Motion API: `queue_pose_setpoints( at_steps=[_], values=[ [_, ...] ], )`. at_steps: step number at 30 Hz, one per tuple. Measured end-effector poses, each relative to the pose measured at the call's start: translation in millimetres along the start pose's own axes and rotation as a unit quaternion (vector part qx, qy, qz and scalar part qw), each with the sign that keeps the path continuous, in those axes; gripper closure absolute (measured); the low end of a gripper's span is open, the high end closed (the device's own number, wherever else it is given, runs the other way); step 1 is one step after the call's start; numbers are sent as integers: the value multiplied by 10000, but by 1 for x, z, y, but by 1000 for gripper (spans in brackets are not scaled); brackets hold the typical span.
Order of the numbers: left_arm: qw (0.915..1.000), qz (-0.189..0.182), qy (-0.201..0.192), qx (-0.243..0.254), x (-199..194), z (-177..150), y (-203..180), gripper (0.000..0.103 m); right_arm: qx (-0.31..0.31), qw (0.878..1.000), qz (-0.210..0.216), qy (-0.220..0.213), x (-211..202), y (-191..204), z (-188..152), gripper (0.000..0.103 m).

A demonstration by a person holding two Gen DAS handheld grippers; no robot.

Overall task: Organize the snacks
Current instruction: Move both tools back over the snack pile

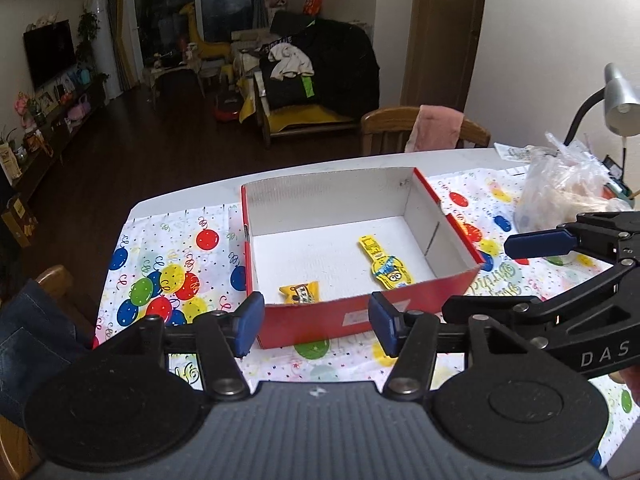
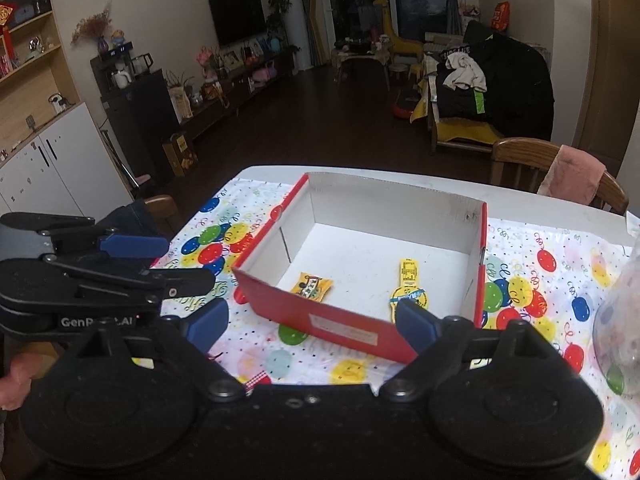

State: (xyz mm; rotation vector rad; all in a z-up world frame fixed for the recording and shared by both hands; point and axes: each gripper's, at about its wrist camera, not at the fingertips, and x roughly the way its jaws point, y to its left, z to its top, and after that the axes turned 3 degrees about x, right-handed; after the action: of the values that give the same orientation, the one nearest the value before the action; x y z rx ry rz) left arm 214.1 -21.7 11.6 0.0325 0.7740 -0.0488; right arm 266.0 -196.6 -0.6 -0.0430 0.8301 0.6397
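Note:
A red cardboard box (image 1: 360,316) (image 2: 340,324) with a white inside stands on the balloon-print tablecloth. In it lie a small yellow snack packet (image 1: 300,293) (image 2: 312,286) and a long yellow cartoon-figure snack (image 1: 384,264) (image 2: 410,288), apart from each other. My left gripper (image 1: 316,320) hovers open just before the box's near wall, with nothing between its blue pads. My right gripper (image 2: 312,320) is also open and empty, in front of the same wall. Each gripper shows in the other's view: the right gripper (image 1: 478,278) by the box's right corner, the left gripper (image 2: 188,264) to the box's left.
A crumpled clear plastic bag (image 1: 560,192) sits at the table's right side, under a grey desk lamp (image 1: 620,104). A wooden chair with a pink cloth (image 1: 436,128) stands behind the table. Another chair with denim (image 1: 32,320) is at the left edge.

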Motion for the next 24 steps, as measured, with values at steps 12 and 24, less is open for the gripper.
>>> queue_pose_setpoints(
  at_steps=[12, 24],
  values=[
    [9993, -134, -323, -119, -46, -31, 6, 32, 244, 9993, 175, -223, -31, 26, -31, 3],
    [9987, -54, -415, -281, -66, -81, 31, 21, 436, 9988, 149, -146, -31, 45, -69, 0]
  ],
)
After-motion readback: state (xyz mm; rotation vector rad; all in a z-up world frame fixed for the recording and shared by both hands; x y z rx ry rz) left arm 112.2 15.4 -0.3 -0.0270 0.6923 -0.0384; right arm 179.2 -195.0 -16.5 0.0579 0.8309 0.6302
